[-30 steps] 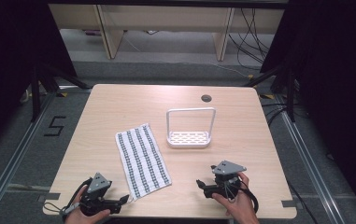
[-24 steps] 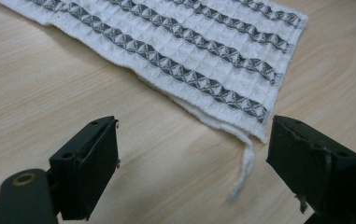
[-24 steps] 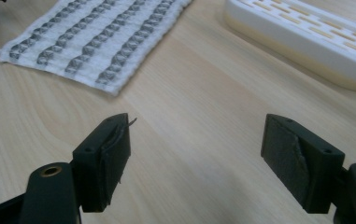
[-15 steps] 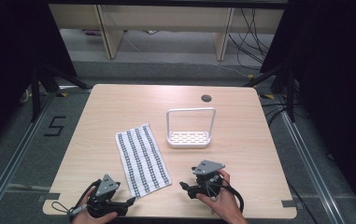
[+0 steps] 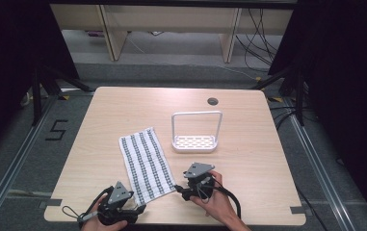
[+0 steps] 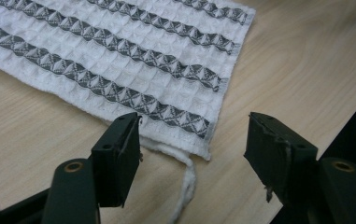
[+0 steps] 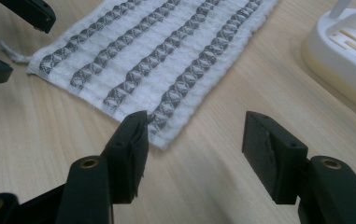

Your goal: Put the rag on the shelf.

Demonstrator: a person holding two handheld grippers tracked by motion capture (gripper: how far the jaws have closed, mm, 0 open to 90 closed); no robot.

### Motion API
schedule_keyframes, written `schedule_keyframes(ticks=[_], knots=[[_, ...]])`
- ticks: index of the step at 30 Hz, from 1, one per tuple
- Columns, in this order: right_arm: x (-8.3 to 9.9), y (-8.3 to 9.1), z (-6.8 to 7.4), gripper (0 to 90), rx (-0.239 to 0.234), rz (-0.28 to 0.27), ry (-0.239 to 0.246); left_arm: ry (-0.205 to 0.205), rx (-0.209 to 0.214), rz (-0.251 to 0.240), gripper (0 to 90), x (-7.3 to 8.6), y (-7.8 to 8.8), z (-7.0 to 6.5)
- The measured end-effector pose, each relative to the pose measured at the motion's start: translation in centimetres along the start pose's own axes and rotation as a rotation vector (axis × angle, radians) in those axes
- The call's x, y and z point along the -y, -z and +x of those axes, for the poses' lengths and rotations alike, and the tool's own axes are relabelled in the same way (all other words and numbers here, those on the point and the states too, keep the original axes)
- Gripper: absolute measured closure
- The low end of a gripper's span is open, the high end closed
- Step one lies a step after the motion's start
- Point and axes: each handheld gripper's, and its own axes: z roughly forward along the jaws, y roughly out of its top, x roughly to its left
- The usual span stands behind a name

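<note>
1. Looking down from the high view: a striped cloth point(image 5: 145, 165) lies flat on the bench point(image 5: 248, 168), a white rack point(image 5: 195, 141) just beside it. Left tongs point(image 5: 140, 208) and right tongs point(image 5: 177, 189) sit at its near corners.
2. Left gripper view: jaws, just narrowing, stand apart around the cloth's corner, unclamped.
3. Right gripper view: jaws, also narrowing, gape at the cloth's edge, gripping nothing.

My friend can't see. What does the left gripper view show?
A white striped cloth lies flat on a wooden table, its near corner just ahead of the left gripper. The gripper's two black jaws have just been closing, apart with nothing gripped, and a loose thread trails between them.
</note>
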Motion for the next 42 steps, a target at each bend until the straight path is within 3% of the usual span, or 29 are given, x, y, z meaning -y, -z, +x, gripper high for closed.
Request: schedule_keyframes(ticks=[3, 4, 5, 6, 7, 10, 14, 15, 17, 18, 21, 22, 23, 27, 29, 32, 35, 36, 39, 40, 41, 42], knots=[[-0.3, -0.5, 0.2, 43.5, -0.009, 0.011, -0.002, 0.025, -0.014, -0.007, 37.6, 0.0, -0.3, -0.1], [-0.4, -0.7, 0.3, 43.8, -0.016, 0.02, -0.009, -0.027, -0.015, 0.031, 38.6, -0.1, -0.2, 0.2], [-0.5, -1.0, 0.3, 43.9, -0.012, 0.007, -0.01, -0.017, -0.01, 0.026, 38.9, -0.2, -0.3, 0.2], [-0.6, -1.1, 0.3, 44.2, -0.021, 0.03, -0.002, -0.016, -0.016, 0.021, 39.9, -0.2, -0.4, 0.2], [-0.6, -1.5, 0.5, 44.6, -0.019, 0.018, -0.004, -0.038, -0.019, 0.041, 41.0, -0.3, -0.4, 0.4], [-0.8, -2.1, 0.7, 46.5, -0.021, 0.036, 0.009, -0.033, -0.027, 0.049, 45.2, -0.3, -0.7, 0.3], [-0.9, -2.4, 1.1, 48.6, -0.032, 0.067, 0.017, -0.065, -0.031, 0.062, 49.2, -0.3, -0.8, 0.5], [-0.9, -2.7, 1.2, 49.8, -0.028, 0.054, 0.026, -0.074, -0.034, 0.063, 50.5, -0.3, -0.7, 0.6], [-0.9, -2.9, 1.4, 53.4, -0.036, 0.064, 0.015, -0.05, -0.044, 0.036, 53.9, -0.2, -0.9, 0.5], [-1.0, -2.9, 1.3, 56.0, -0.037, 0.079, 0.032, -0.06, -0.042, 0.041, 56.0, -0.2, -0.8, 0.6], [-1.0, -3.2, 1.3, 62.0, -0.05, 0.089, 0.011, -0.072, -0.042, 0.037, 62.9, -0.2, -0.8, 0.5], [-0.9, -3.3, 1.3, 65.0, -0.046, 0.076, -0.001, -0.079, -0.035, 0.041, 66.2, -0.2, -0.8, 0.5], [-1.0, -3.3, 1.2, 67.8, -0.047, 0.074, 0.004, -0.128, -0.042, 0.059, 68.9, -0.4, -0.7, 0.6], [-1.0, -3.5, 1.2, 77.2, -0.053, 0.068, 0.006, -0.154, -0.038, 0.064, 80.5, -0.6, -0.9, 0.4], [-1.1, -3.4, 1.4, 80.9, -0.056, 0.084, -0.013, -0.132, -0.041, 0.039, 82.8, -0.5, -1.1, 0.2], [-1.2, -3.3, 1.7, 83.8, -0.052, 0.095, -0.045, -0.179, -0.036, 0.062, 84.4, -0.6, -0.8, 0.3], [-1.2, -3.4, 1.6, 84.4, -0.058, 0.083, -0.038, -0.145, -0.037, 0.027, 84.7, -0.7, -0.8, 0.2], [-1.2, -3.4, 1.6, 84.6, -0.045, 0.071, -0.035, -0.177, -0.037, 0.053, 84.8, -0.8, -0.5, 0.5], [-1.6, -2.8, 1.6, 84.9, -0.054, 0.056, -0.031, -0.181, -0.031, 0.043, 84.9, -1.1, 0.1, 0.6], [-1.8, -2.6, 1.7, 85.0, -0.052, 0.048, -0.035, -0.153, -0.028, 0.023, 84.9, -1.1, 0.1, 0.5], [-1.9, -2.4, 1.7, 85.0, -0.062, 0.025, -0.04, -0.169, -0.03, 0.024, 85.0, -1.2, 0.3, 0.6], [-2.0, -2.2, 1.6, 85.1, -0.048, 0.026, -0.02, -0.125, -0.038, -0.012, 85.0, -1.2, 0.3, 0.4]])
